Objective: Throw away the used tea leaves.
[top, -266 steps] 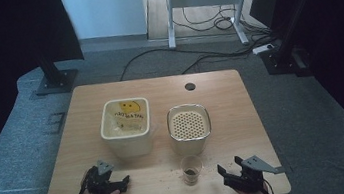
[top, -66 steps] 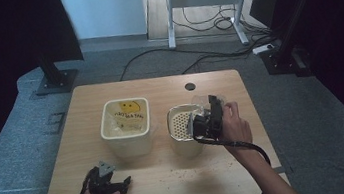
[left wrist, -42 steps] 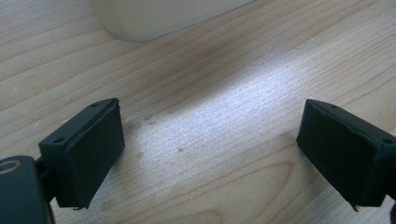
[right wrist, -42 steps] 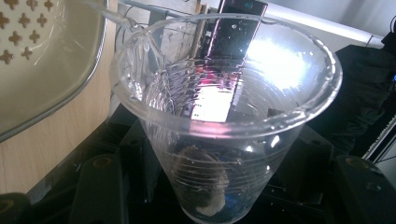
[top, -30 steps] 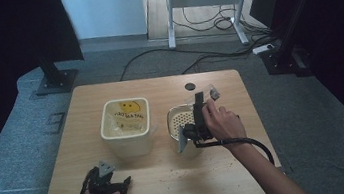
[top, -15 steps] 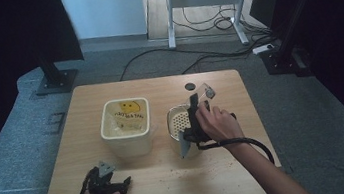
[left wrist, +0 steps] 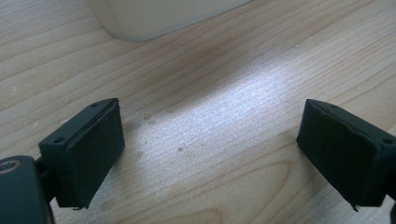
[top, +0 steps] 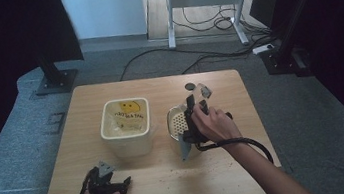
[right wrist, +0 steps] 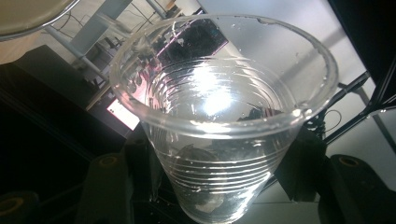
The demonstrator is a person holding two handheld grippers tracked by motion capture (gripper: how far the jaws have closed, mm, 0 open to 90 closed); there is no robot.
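Right gripper [top: 195,108] fingers [right wrist: 299,163] clamp the cup [right wrist: 224,116] low between them, mouth pointing away along them, above the strainer [top: 177,122]; left gripper [left wrist: 210,154] fingers spread wide over bare counter [left wrist: 224,93]

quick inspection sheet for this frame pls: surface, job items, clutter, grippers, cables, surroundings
Surface: wooden table, dark specks near the front edge.
Job's things: clear plastic cup in the right gripper above the perforated strainer tub; cream smiley bin beside it.
Clutter: nothing seen.
Grippers: left gripper open, resting low on the table; right shut on the cup.
Cables: black cable trailing from the right gripper; more on the floor.
Surroundings: desk frame behind, black stand bases.
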